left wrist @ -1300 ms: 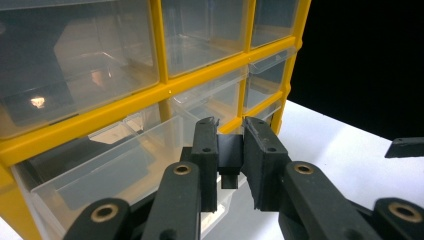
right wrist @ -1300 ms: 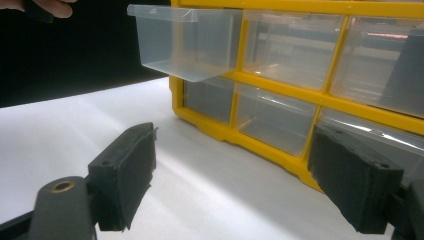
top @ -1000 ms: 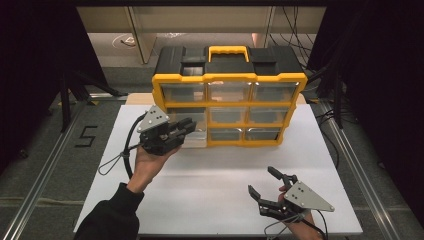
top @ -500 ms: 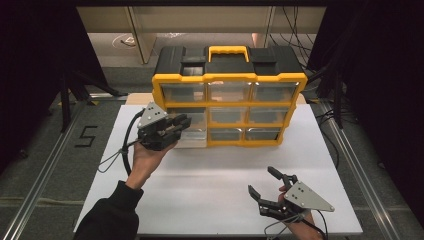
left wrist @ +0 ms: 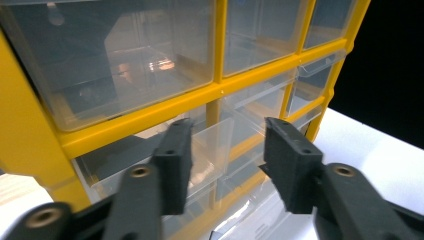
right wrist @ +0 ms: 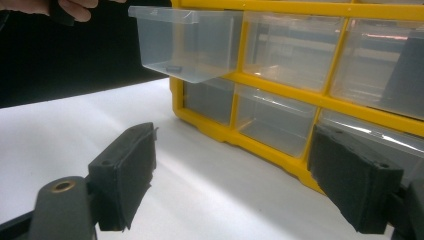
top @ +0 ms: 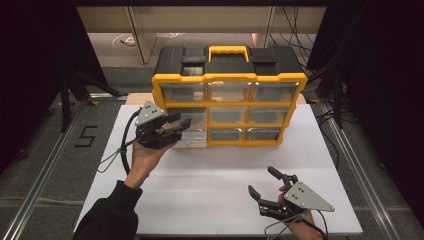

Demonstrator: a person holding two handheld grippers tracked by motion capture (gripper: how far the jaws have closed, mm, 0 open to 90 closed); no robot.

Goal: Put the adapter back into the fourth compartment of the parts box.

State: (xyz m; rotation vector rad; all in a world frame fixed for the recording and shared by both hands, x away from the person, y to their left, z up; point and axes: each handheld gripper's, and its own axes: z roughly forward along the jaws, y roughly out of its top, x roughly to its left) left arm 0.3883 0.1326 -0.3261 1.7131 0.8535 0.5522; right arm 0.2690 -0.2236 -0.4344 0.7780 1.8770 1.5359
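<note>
While the left gripper (top: 176,126) sits at the pulled-out drawer (right wrist: 187,42) in the middle row's left column of the yellow organizer (top: 229,80), the step in hand looks like letting go of that drawer after drawing it out. Its jaws have just been opening and now stand moderately apart, with the clear drawer's front corner (left wrist: 212,145) between them; the pads do not seem to press on it, though the transparent plastic makes contact hard to judge. The drawer juts well forward of the frame, hanging over the white table (top: 210,180), and appears empty as far as I can tell.

The right gripper (top: 270,187) rests low near the table's front edge, well apart from the organizer, jaws spread wide and holding nothing; in its own view the pads frame bare table and the lower drawers.

Next, I judge, the left gripper needs to back straight away from the drawer without nudging it sideways, so the drawer stays open and level for whatever goes in or comes out.
</note>
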